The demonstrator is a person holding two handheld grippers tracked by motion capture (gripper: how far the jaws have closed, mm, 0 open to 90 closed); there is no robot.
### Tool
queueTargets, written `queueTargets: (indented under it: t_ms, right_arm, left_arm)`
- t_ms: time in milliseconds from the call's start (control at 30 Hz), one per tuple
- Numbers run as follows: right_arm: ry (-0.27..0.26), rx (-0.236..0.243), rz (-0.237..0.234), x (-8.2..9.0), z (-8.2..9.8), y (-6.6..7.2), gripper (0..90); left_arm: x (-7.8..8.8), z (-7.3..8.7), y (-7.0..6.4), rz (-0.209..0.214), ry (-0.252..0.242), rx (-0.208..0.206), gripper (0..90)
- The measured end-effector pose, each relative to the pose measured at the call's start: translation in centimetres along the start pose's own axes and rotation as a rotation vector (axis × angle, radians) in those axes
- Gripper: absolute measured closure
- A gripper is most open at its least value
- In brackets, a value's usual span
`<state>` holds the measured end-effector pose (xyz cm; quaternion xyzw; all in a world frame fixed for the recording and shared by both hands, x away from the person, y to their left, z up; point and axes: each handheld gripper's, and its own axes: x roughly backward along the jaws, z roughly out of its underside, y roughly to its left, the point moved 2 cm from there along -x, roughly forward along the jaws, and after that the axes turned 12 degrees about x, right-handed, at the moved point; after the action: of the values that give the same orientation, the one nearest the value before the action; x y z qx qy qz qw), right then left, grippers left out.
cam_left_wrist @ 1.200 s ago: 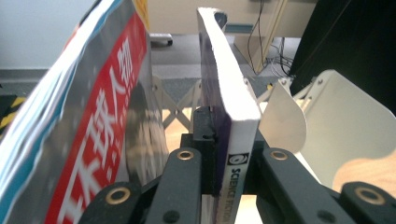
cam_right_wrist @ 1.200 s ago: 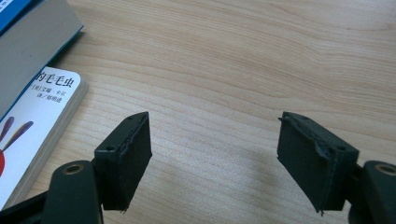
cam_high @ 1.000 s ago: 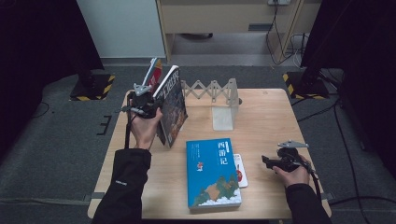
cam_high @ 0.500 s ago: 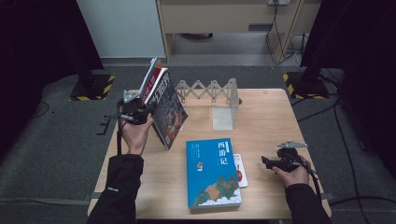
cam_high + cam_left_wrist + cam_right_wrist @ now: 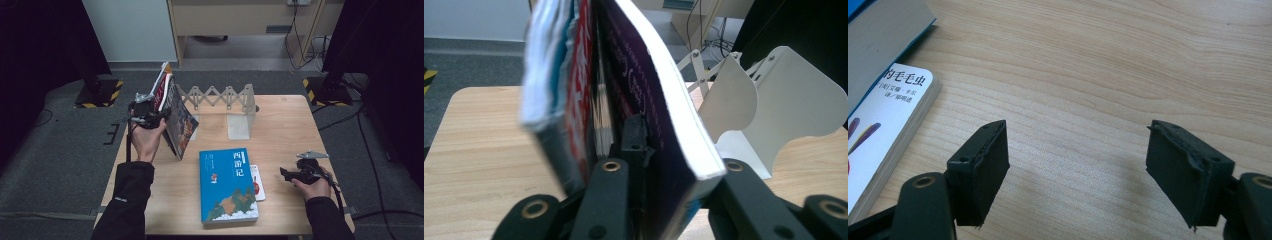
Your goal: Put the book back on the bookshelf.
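Two books (image 5: 172, 112) stood tilted at the counter's (image 5: 280, 127) far left beside the rack (image 5: 225, 100), pinched by the left tongs (image 5: 150, 116), whose jaws had just been easing. Right tongs (image 5: 287, 173) rested spread, empty. Next: settle them upright, release.

my table (image 5: 280, 125) is pale matt wood with fine grain. the dark book (image 5: 659, 100) i hold has a glossy cover and paper pages. the white rack (image 5: 784, 105) looks smooth.
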<state>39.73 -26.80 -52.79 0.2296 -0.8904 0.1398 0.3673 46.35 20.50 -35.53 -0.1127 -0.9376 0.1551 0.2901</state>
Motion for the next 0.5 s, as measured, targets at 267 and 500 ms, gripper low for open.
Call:
queueTargets:
  t_ms: [267,500]
  right_arm:
    - [-0.002,-0.003,-0.004,0.06,-0.02,0.01,25.0]
    - [-0.001,-0.003,-0.004,0.04,0.00,0.00,25.1]
  left_arm:
    - [-0.25,-0.28,-0.56,-0.050,0.008,0.003,78.7]
    - [0.27,-0.13,-0.24,-0.042,-0.014,-0.008,77.5]
